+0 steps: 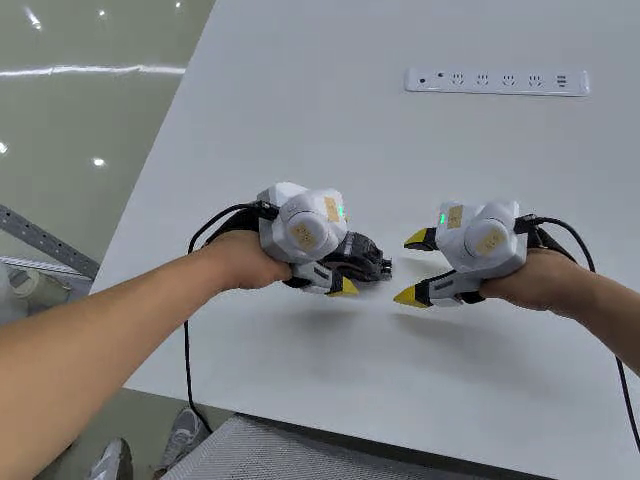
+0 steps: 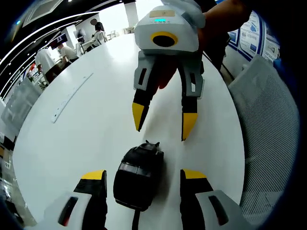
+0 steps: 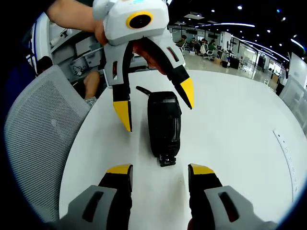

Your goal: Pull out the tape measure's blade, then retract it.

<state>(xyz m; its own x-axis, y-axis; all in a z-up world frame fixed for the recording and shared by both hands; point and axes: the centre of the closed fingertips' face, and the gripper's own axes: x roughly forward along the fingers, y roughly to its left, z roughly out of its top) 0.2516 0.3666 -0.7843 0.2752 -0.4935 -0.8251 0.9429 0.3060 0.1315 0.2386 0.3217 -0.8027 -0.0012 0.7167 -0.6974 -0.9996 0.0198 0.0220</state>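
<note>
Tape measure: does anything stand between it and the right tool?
Nothing visible does. Bare table lies between the right tool and the tape measure; the left tool straddles its far end.

The white table (image 1: 300, 100) is viewed from above, forward and down, by the head camera. The two gripper views are set low, close over the table, faced toward each other. A black tape measure (image 2: 139, 175) between them is shared; the right tongs (image 2: 163, 122) and left tongs (image 3: 156, 104) are seen head-on.
</note>
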